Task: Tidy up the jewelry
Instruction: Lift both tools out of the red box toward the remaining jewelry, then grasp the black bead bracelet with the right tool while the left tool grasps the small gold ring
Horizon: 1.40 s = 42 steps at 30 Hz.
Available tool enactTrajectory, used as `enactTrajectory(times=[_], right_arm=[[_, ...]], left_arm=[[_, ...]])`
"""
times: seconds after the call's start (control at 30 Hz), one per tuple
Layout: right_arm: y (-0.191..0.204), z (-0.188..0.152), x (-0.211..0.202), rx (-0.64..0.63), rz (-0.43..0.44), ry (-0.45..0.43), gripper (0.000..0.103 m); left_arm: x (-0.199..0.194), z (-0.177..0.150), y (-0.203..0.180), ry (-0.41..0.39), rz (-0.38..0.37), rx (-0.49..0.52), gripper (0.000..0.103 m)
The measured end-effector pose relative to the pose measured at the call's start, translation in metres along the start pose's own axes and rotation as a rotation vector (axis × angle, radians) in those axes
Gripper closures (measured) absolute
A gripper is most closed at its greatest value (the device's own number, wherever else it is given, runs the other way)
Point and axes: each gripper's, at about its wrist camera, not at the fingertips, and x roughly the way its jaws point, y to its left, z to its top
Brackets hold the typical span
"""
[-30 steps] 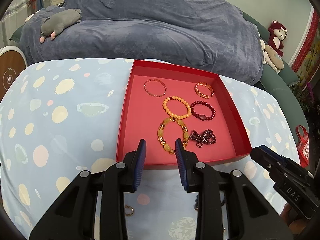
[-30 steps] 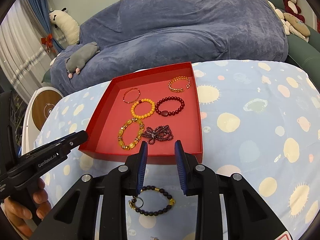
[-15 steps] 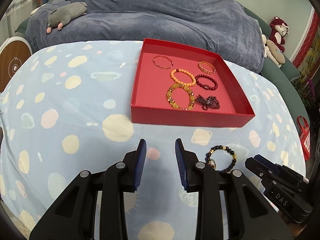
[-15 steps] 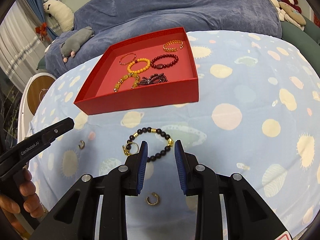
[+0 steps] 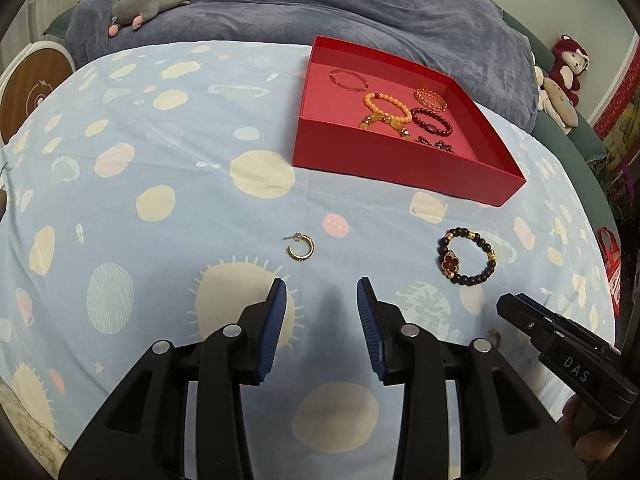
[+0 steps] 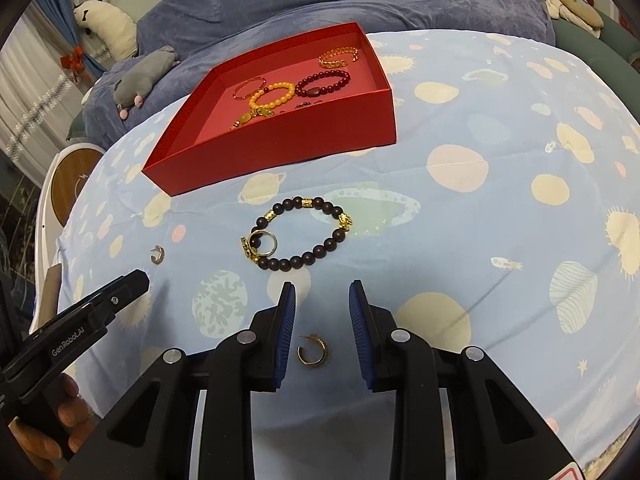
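hoop earring (image 6: 312, 353) lies on the cloth between the right tool's (image 6: 322, 296) parted, ungripping jaws.

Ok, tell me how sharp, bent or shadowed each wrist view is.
Left wrist view: sharp, with fisheye bulging of the tablecloth and dark vignetted corners; a soft shadow lies between the left gripper fingers. Right wrist view: equally sharp and curved; the red tray looks skewed, with no strong glare.

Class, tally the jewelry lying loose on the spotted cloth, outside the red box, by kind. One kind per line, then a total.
Beaded bracelet: 1
Hoop earrings: 2
Ring, resting on the bracelet: 1
Total: 4
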Motion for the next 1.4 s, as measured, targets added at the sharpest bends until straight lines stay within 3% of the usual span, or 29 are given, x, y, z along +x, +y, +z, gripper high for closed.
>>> enactTrajectory(times=[0.53, 0.63, 0.8, 1.4], right_arm=[[-0.001, 0.037, 0.029, -0.021, -0.051, -0.020, 0.075], [0.000, 0.034, 0.032, -0.042, -0.068, -0.023, 0.078], [0.002, 0.027, 0.029, -0.086, -0.104, -0.024, 0.094], [-0.010, 0.001, 0.011, -0.009, -0.066, 0.004, 0.095]], left_arm=[[0.002, 0.003, -0.012, -0.002, -0.026, 0.015, 0.068], [0.004, 0.002, -0.017, 0.001, -0.030, 0.025, 0.068], [0.006, 0.000, -0.022, 0.011, -0.034, 0.037, 0.068], [0.008, -0.021, -0.078, 0.055, -0.139, 0.152, 0.062]])
